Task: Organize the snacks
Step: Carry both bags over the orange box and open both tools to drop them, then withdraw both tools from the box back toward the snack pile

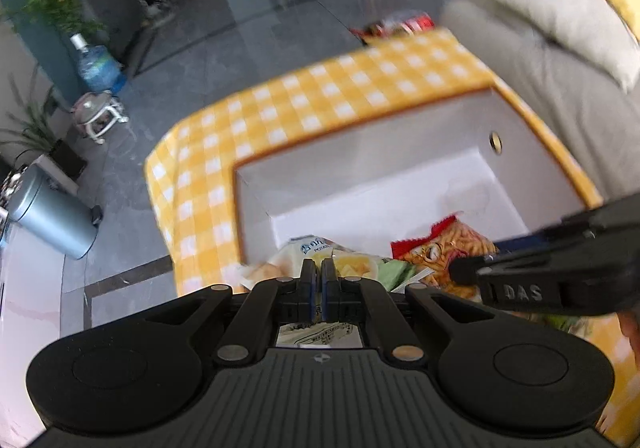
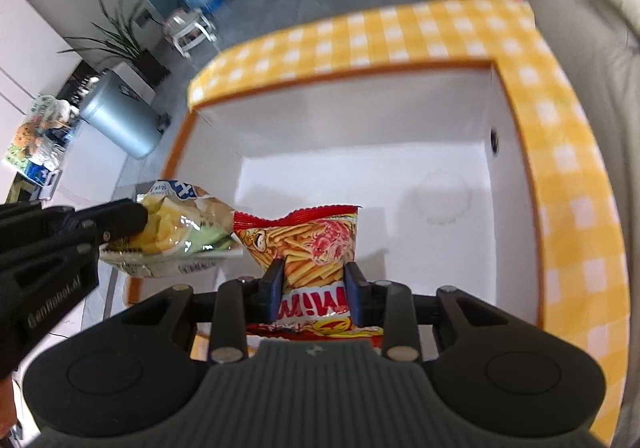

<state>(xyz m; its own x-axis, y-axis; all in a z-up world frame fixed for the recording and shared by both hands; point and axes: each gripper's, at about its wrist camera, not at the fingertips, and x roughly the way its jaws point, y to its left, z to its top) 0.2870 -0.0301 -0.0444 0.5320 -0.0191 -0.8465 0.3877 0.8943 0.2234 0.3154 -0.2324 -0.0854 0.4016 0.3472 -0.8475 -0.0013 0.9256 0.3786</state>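
Observation:
A white-lined box [image 1: 360,151] [image 2: 360,115] with a yellow checked cover lies open below both grippers. My left gripper [image 1: 318,272] is shut on a pale green and yellow potato chip bag [image 1: 352,264], which hangs over the box's near left edge. In the right wrist view the left gripper [image 2: 132,219] comes in from the left with that chip bag [image 2: 180,224]. My right gripper [image 2: 314,280] is shut on a red bag of fries-shaped snacks [image 2: 308,244], held upright over the box floor. The left wrist view shows the right gripper [image 1: 464,272] and its red bag [image 1: 452,248] on the right.
The box floor [image 2: 400,175] is bare white. More red snack packets [image 1: 400,25] lie beyond the far rim. A grey sofa cushion [image 1: 560,15] borders the right side. On the tiled floor to the left stand a metal bin [image 1: 52,215], a water bottle [image 1: 98,67] and potted plants [image 2: 120,39].

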